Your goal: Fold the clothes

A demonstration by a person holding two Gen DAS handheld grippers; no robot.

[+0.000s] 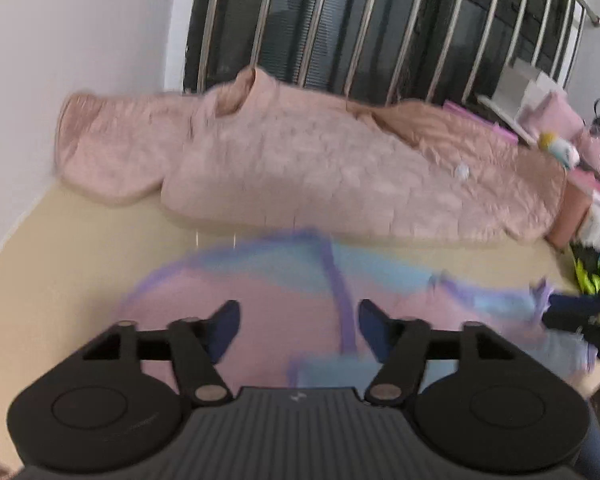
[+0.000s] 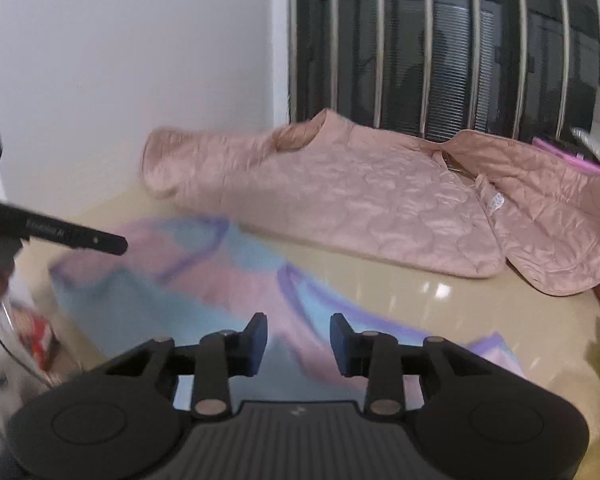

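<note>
Two grippers over thin pink-blue-purple garment [image 1: 284, 280] on beige table [image 1: 60, 248]: left gripper [image 1: 298, 330] wide open, right gripper [image 2: 298, 346] partly open, nothing gripped. Risk: loose fabric bunching, fold slumping; snagging quilted pink jacket [image 2: 340, 200] just beyond.

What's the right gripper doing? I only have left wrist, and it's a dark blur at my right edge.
Observer: The right gripper is open with nothing pinched. It hangs over the pastel garment.
Operator: Is the garment flat there?
Observer: I can't call it flat. It's blurred, and purple-trimmed edges cross it at angles.
Operator: Anything past the garment's left end?
Observer: Something red and white sits low at the left of the right wrist view. It's too blurred to name.
</note>
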